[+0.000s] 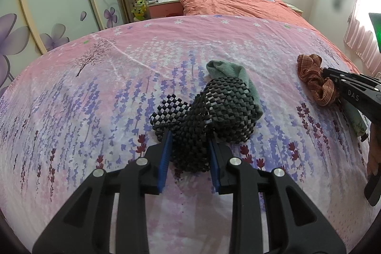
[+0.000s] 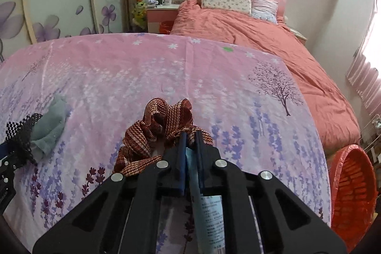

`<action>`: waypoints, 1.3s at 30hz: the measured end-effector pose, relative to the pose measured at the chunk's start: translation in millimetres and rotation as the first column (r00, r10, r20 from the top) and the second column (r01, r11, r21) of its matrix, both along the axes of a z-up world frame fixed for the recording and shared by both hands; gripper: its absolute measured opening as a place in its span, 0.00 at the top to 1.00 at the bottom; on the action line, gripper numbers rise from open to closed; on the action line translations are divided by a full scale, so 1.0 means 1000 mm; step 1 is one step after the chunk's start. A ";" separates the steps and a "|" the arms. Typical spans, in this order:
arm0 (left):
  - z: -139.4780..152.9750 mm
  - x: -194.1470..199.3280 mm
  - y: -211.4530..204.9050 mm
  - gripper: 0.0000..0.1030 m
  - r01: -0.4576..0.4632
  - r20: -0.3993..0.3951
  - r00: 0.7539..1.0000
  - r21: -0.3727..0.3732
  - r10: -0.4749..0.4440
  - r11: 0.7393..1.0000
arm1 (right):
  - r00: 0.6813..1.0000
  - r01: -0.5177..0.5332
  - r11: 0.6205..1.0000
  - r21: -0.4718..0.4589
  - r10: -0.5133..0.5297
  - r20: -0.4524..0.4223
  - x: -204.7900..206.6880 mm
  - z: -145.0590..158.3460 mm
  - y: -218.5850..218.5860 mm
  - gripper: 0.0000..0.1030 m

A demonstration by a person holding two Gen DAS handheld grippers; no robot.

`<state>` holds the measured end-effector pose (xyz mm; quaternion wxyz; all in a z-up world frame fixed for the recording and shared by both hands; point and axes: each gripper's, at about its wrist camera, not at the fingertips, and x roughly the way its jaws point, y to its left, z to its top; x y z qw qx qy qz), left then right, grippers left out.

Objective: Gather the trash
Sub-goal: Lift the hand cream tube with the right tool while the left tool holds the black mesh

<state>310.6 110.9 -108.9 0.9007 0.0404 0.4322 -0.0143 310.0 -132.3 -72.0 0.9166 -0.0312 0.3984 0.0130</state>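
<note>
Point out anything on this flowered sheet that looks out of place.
Three crumpled things lie loose on the flowered sheet: a black mesh piece over a green cloth, and a wadded red-brown woven strap. A blue printed tube lies pinched in the right gripper.

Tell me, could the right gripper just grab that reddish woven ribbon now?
Probably not yet: the right gripper is shut on a blue tube, though the ribbon lies right at its tips, unobstructed.
</note>
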 end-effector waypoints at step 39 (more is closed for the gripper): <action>0.003 0.000 0.001 0.64 0.056 0.026 0.998 -0.065 -0.054 0.996 | 0.990 0.131 0.974 0.185 -0.120 -0.069 -0.051 -0.011 -0.068 0.82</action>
